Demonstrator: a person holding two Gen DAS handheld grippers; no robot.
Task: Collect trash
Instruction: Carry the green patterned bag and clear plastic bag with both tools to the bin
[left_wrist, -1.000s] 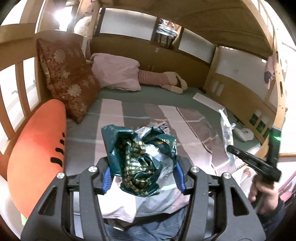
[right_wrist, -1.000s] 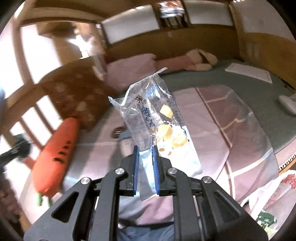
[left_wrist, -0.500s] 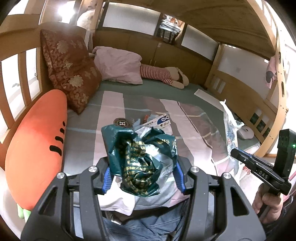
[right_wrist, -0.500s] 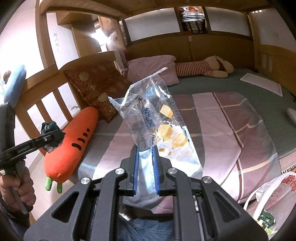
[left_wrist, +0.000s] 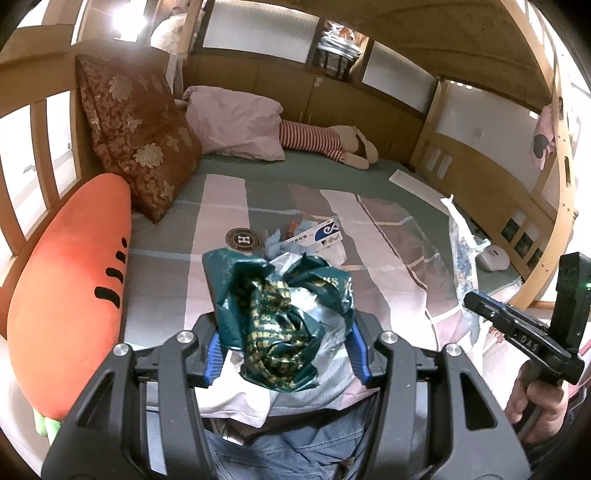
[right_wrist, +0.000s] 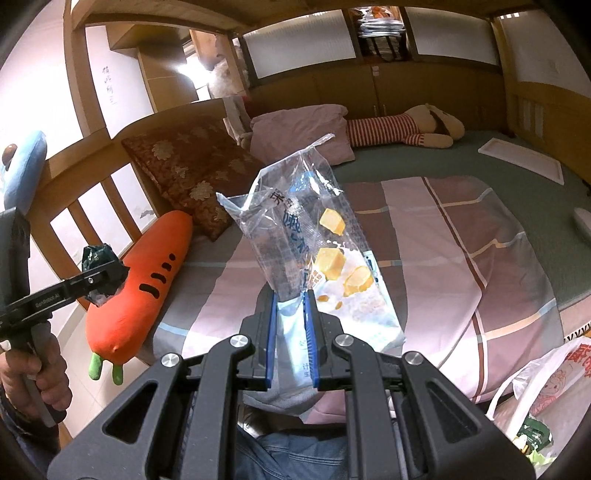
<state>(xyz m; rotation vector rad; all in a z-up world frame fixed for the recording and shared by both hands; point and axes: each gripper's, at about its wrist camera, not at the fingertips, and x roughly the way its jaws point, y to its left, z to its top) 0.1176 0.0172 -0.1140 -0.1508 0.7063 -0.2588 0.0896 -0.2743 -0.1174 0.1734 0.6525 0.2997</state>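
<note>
**Foil and film: two wrappers held, bag awaited**

Dark green foil wrapper, crumpled, printed in gold, is clamped between the blue pads of the left tool and is carried above the near edge of the bed. Clear plastic snack packet, printed with yellow cubes, is pinched at its lower end by the right tool, whose fingers are drawn close together on it; the packet stands upright above the same near edge.

Remaining on the bed: a small heap of litter, comprising a white and blue carton and pale blue scraps, lying on the striped blanket near its middle, beside a round badge.

Receptacle: a white plastic bag with red print is seen off the near right corner of the bed, already holding some wrappers.

Step in hand, as judged: carriage of two collected pieces toward disposal. The next move is judged to call for both tools to be brought over the bag's mouth and opened in turn; the light packet may cling or drift. The heap is then to be fetched.
</note>
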